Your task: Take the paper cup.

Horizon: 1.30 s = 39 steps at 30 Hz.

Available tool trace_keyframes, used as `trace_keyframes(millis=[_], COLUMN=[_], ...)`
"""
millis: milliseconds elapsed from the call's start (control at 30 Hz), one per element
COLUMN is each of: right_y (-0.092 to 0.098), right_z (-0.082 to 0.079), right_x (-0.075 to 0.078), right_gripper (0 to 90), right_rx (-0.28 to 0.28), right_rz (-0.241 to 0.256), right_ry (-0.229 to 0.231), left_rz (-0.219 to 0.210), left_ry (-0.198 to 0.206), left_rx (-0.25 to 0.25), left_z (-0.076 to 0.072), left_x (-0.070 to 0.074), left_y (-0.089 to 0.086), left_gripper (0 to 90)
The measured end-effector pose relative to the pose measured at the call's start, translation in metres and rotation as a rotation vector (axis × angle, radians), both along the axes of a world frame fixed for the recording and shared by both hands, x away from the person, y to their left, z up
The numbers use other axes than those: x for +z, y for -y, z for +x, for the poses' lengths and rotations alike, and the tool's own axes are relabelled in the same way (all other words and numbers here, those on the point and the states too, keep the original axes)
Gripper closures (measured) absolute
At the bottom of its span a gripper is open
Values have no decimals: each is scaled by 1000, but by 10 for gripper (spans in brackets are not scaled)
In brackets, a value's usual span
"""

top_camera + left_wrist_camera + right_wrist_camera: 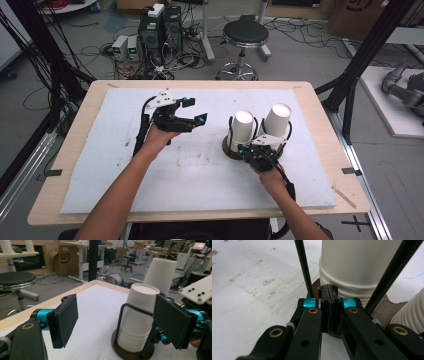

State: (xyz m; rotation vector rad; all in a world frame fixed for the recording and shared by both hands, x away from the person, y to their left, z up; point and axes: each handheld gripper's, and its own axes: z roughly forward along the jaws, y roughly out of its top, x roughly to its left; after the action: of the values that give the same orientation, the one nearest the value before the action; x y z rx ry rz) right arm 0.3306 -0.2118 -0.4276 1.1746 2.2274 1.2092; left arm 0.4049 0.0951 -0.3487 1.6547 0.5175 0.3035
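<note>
Right gripper [248,150] bracing the cup holder [231,149]; left gripper [191,111] lining up on the cup stacks.
Right jaws are pressing together at the holder's base, seemingly gripping nothing; left jaws are spreading wide beside the near cup stack [138,315]. Best approaching level, closing around the top cup only.

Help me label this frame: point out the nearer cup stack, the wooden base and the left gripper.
nearer cup stack [243,129], high view, its side wall.
wooden base [130,355], left gripper view, front edge.
left gripper [196,111], high view, between its open jaws.
</note>
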Motion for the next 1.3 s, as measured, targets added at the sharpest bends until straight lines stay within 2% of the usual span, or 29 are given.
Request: trace_keyframes(millis=[267,467,733,833,933,1133,1300], right_y=[-1,-1,-1,-1,-1,0,0], right_z=[-1,-1,0,0,0,0,0], right_x=[1,1,0,0,0,0,0], right_gripper=[900,900,900,900,900,900,900], right_rx=[-14,-20,-18,-18,-16,-15,-13], right_rz=[1,2,9,15,12,12,12], right_ry=[18,14,11,4,7,7,7], left_rz=[44,63,63,79,100,96,119], left_ry=[-12,-13,-17,-22,-27,-37,-38], left_rx=[-60,-82,-116,-132,-135,-141,-151], left_z=[10,12,13,13,15,17,18], left_x=[2,1,1,-2,-6,-8,-8], left_y=[35,51,74,83,89,100,114], left_gripper=[204,204,200,200,200,199,199])
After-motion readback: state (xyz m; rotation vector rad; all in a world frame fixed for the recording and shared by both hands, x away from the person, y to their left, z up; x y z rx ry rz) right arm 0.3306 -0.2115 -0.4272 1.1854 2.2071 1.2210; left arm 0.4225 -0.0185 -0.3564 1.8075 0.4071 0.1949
